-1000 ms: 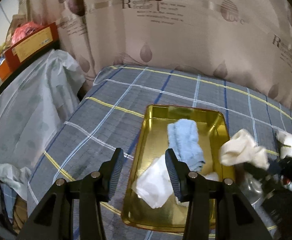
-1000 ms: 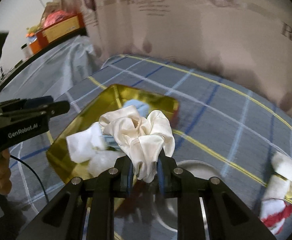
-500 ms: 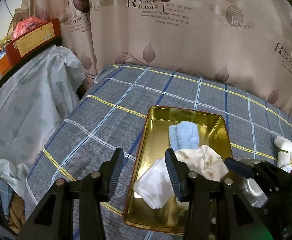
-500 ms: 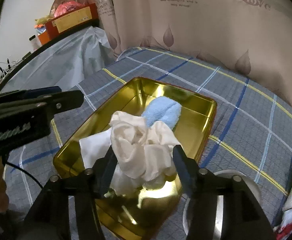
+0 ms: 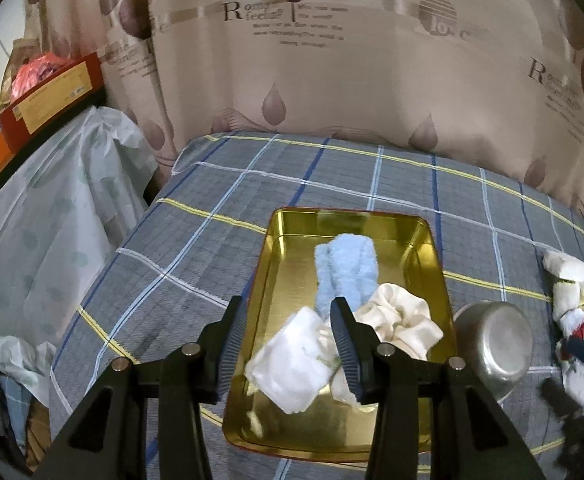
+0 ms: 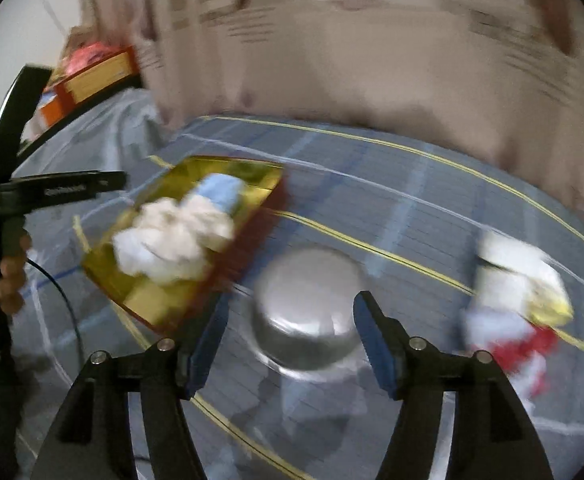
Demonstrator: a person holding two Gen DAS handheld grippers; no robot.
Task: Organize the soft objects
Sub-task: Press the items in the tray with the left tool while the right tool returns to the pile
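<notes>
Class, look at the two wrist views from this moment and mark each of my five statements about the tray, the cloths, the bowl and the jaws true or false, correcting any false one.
1. The gold tray holds a light blue towel. True.
2. The cream cloth is clamped in the right gripper. False: its jaws have just been opening with nothing between them; the cloth lies in the tray.
3. A metal bowl sits upside down on the checked bedsheet beside the tray. True.
4. The white and red cloth bundle is inside the tray. False: it lies on the sheet, beyond the bowl.
5. The left gripper grips the white cloth. False: its jaws are open, holding nothing.
</notes>
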